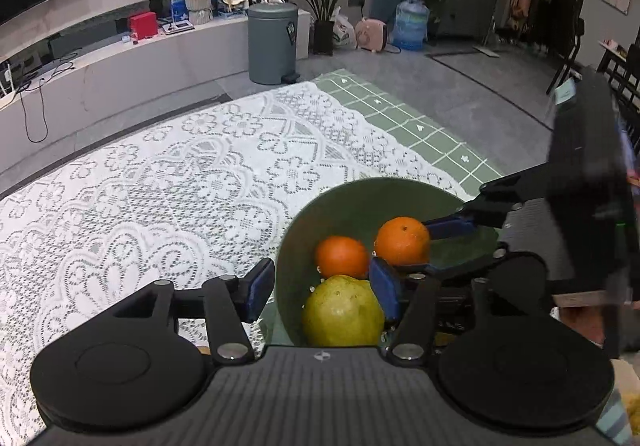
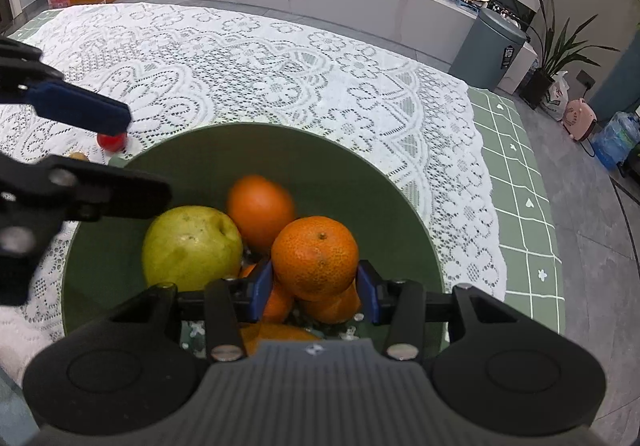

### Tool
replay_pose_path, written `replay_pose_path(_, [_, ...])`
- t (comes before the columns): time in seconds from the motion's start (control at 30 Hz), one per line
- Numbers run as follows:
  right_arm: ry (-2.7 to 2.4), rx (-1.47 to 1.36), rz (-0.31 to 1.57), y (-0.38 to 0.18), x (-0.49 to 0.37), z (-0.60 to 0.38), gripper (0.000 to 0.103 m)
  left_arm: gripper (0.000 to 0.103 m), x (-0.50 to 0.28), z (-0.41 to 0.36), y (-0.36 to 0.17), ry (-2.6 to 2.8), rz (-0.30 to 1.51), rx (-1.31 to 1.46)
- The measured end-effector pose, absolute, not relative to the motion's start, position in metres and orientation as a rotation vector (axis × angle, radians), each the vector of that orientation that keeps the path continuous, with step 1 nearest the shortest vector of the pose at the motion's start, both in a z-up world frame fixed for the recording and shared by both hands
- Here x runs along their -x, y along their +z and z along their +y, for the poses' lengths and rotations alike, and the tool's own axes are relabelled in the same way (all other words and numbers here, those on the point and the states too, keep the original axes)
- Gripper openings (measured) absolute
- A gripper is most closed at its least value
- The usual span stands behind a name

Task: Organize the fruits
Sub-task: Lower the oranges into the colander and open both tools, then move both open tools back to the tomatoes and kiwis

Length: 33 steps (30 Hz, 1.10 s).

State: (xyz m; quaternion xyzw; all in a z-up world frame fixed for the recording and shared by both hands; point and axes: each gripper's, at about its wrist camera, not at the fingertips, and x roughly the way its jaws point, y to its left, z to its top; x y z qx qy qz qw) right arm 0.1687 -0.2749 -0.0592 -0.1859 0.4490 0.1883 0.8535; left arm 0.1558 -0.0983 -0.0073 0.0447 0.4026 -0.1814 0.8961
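My right gripper [image 2: 315, 288] had its jaws clamped on an orange [image 2: 315, 257] over the green bowl [image 2: 404, 206], w/ pear [image 2: 191, 248] & another orange [image 2: 260, 211] inside. Left gripper [image 1: 324, 288] jaws wide open, empty, straddling the bowl's near-left rim.

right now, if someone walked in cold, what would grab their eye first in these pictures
The green bowl on the white lace tablecloth draws the eye first, holding a yellow-green pear and several oranges. The right gripper is shut on the top orange just above the pile, while the left gripper straddles the bowl's near rim, open. A small red fruit sits on the cloth beyond the bowl.
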Motion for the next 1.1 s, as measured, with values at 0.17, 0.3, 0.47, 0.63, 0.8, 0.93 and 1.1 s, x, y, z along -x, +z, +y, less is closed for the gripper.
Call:
replay_pose_path(0.17, [0.402, 0.395, 0.953, -0.059, -0.172, -0.269, 0.043, 0.067, -0.151, -0.085, -0.003, -0.342, 0.829, -0.071])
replay_pose_path(0.3, [0.392, 0.408, 0.958, -0.058, -0.171, -0.267, 0.044, 0.067, -0.145, -0.075, -0.002, -0.32, 0.828, -0.05])
replay_pose_path(0.47, [0.379, 0.418, 0.936, -0.053, -0.163, -0.266, 0.054, 0.067, -0.135, -0.061, 0.001, -0.296, 0.817, -0.036])
replay_pose_path(0.63, [0.376, 0.422, 0.909, -0.044, -0.155, -0.262, 0.056, 0.067, -0.125, -0.05, 0.002, -0.276, 0.809, -0.033])
replay_pose_path(0.8, [0.378, 0.416, 0.878, -0.033, -0.142, -0.257, 0.058, 0.067, -0.115, -0.04, 0.001, -0.266, 0.808, -0.029])
replay_pose_path(0.93, [0.379, 0.386, 0.845, -0.024, -0.128, -0.254, 0.061, 0.067, -0.106, -0.034, 0.002, -0.256, 0.801, -0.025])
replay_pose_path(1.1, [0.393, 0.318, 0.807, -0.015, -0.104, -0.247, 0.061, 0.067, -0.094, -0.025, 0.001, -0.244, 0.787, -0.02])
